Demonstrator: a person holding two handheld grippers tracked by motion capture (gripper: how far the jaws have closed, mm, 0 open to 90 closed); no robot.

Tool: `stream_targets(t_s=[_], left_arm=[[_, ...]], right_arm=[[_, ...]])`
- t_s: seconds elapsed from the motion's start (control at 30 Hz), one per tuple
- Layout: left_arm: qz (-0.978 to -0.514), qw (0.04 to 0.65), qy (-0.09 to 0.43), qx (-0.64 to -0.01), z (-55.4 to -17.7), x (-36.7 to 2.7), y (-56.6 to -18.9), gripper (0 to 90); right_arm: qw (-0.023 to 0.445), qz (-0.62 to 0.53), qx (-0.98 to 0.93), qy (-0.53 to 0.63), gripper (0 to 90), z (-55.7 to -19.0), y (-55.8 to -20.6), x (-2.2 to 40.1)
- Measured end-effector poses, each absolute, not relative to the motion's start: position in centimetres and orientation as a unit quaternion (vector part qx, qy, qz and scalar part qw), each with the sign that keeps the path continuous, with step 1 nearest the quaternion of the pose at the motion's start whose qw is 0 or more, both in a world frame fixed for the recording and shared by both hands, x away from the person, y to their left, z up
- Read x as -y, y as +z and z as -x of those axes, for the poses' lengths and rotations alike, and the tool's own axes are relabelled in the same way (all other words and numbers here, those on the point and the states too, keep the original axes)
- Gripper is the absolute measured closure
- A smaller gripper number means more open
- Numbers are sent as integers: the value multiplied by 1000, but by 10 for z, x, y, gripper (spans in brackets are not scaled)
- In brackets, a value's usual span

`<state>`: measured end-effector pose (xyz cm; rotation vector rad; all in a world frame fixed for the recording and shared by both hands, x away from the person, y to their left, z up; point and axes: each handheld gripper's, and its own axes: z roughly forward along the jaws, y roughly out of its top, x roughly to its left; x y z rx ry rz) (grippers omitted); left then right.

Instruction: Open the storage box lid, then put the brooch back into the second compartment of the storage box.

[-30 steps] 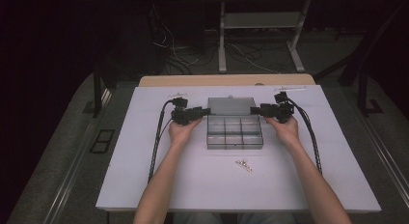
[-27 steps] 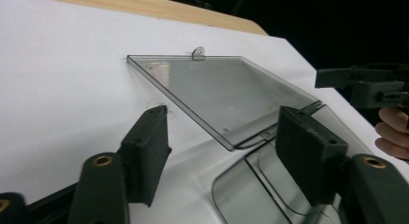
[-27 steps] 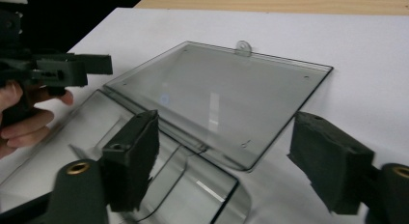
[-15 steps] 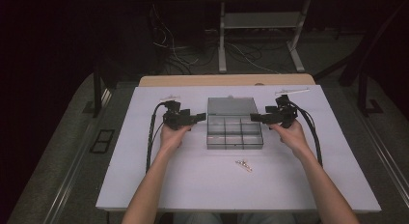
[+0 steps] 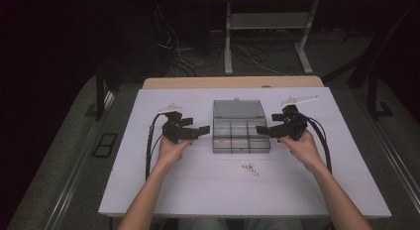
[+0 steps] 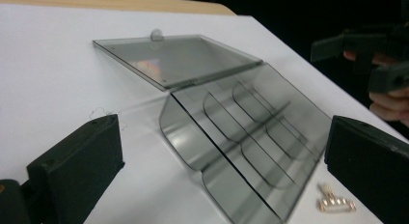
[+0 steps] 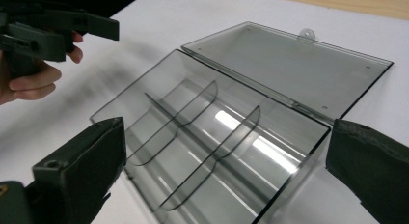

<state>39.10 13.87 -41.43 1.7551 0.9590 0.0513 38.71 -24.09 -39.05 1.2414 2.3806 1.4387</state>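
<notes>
- Nearest, small gold metal pieces (image 5: 250,168) lie on the white bench (image 5: 148,190), just in front of the box.
- Next, the left tool (image 5: 202,132) and right tool (image 5: 262,131) flank the box, jaws just opened wide, gripping nothing.
- Between them, mid-bench, sits the clear compartment box (image 5: 241,137), apart from both.
- Farthest, its lid (image 5: 237,110) lies flat open.

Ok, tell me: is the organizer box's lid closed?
No, the clear lid lies flat open behind the compartment box.
</notes>
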Motion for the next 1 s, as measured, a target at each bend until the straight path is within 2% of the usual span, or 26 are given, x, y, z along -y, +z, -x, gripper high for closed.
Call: stream_targets(t_s=[0.5,0.63,1.0], left_arm=[[-755,536,29,-375,-347,-146,-405,0],[-748,545,33,-376,-335,-153,-403,0],[-757,539,24,-368,-304,-157,-416,0]], right_arm=[[44,-387,-798,461,5,-350,-391,243],[44,-380,-802,459,5,-340,-391,242],[37,-359,-823,439,5,-318,-393,232]])
